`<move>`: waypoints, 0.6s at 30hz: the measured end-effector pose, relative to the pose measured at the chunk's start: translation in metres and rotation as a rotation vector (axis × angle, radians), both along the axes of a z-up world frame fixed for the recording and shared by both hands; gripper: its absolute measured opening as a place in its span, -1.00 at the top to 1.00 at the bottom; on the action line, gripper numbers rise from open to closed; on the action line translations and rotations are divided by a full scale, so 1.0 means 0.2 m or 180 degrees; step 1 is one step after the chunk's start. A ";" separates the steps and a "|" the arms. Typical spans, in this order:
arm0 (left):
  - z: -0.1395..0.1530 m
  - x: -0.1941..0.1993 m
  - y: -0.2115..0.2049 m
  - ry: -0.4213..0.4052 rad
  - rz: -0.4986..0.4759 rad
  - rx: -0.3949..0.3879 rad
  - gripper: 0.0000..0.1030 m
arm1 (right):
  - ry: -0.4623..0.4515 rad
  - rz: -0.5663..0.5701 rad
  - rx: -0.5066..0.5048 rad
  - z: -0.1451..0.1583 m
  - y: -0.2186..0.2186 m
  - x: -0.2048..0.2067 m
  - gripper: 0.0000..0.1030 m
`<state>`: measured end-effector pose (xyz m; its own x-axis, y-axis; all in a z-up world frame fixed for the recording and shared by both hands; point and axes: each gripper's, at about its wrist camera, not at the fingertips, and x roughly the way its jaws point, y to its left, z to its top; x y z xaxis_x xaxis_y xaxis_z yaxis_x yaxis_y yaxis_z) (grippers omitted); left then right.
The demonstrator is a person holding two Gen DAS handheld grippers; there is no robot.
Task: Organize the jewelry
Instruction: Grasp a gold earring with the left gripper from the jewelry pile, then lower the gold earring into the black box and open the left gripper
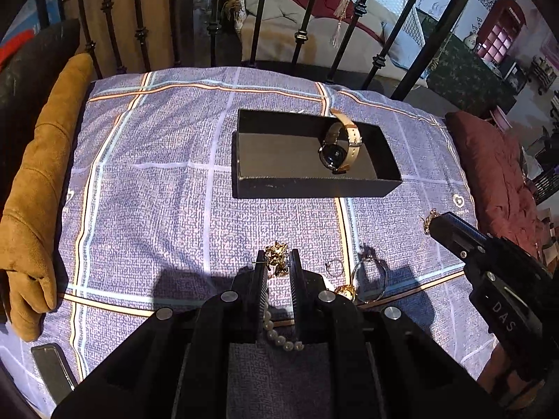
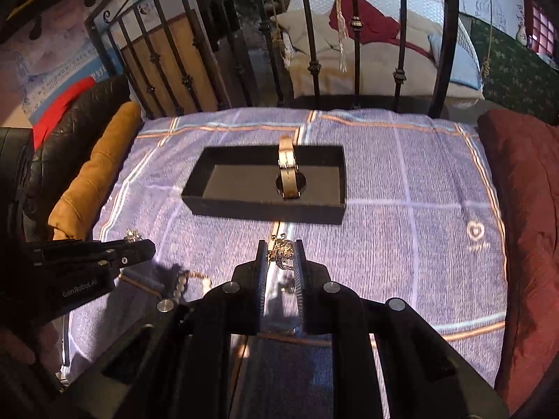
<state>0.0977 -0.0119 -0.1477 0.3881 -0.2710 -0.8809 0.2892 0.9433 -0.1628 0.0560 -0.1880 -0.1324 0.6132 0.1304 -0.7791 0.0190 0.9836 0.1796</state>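
My left gripper (image 1: 277,260) is shut on a gold flower-shaped piece (image 1: 276,253), held above the blue checked cloth (image 1: 157,192). A pearl strand (image 1: 276,331) shows under its fingers; I cannot tell whether it hangs from the piece. My right gripper (image 2: 281,255) is shut on a sparkly gold piece (image 2: 283,249). Ahead lies an open black box (image 1: 314,186) with a beige-strapped watch (image 1: 340,146) inside. A thin ring (image 1: 333,267), a large hoop (image 1: 370,281) and a small gold item (image 1: 346,291) lie on the cloth between the grippers.
A tan suede cushion (image 1: 31,209) borders the cloth on the left and a dark red cushion (image 1: 496,174) on the right. A black iron railing (image 1: 300,35) stands behind the box. A flat dark object (image 1: 49,363) lies at the near left edge.
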 end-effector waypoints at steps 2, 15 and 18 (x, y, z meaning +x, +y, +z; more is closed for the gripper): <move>0.03 0.04 -0.02 -0.0081 -0.0026 0.0011 0.77 | -0.0097 0.0019 -0.0045 0.03 0.00 0.06 0.70; 0.03 0.40 -0.18 -0.0295 -0.0052 0.0111 0.76 | -0.0086 0.0008 -0.0199 -0.05 -0.07 0.46 0.70; 0.01 0.44 -0.21 -0.0268 -0.0059 0.0144 0.75 | -0.0061 -0.0017 -0.0247 -0.09 -0.07 0.49 0.70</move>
